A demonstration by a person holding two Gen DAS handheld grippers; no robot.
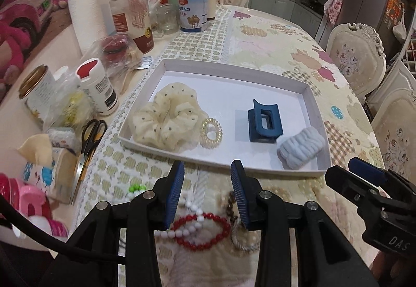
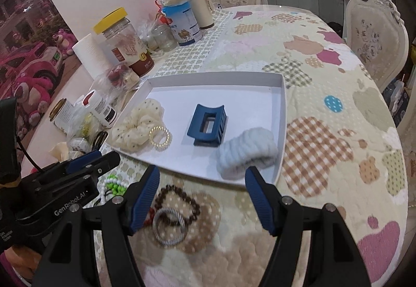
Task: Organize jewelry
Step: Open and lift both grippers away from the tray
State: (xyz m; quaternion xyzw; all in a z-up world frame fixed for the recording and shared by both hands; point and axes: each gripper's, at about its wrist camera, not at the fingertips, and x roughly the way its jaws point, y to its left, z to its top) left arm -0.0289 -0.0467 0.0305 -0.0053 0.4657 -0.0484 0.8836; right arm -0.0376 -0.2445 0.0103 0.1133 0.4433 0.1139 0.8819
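Tongs (image 1: pixel 208 193) gaping (ribbed blue pads) | glossy red bead bracelet (image 1: pixel 201 232) beneath

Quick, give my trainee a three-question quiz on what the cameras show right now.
1. True or false: the blue claw clip lies inside the white tray.
2. Which lies outside the tray? A) cream scrunchie B) red bead bracelet C) light blue band
3. Fill in: the left tongs and right tongs both hold ____.

Key: 1 true; 2 B; 3 nothing.
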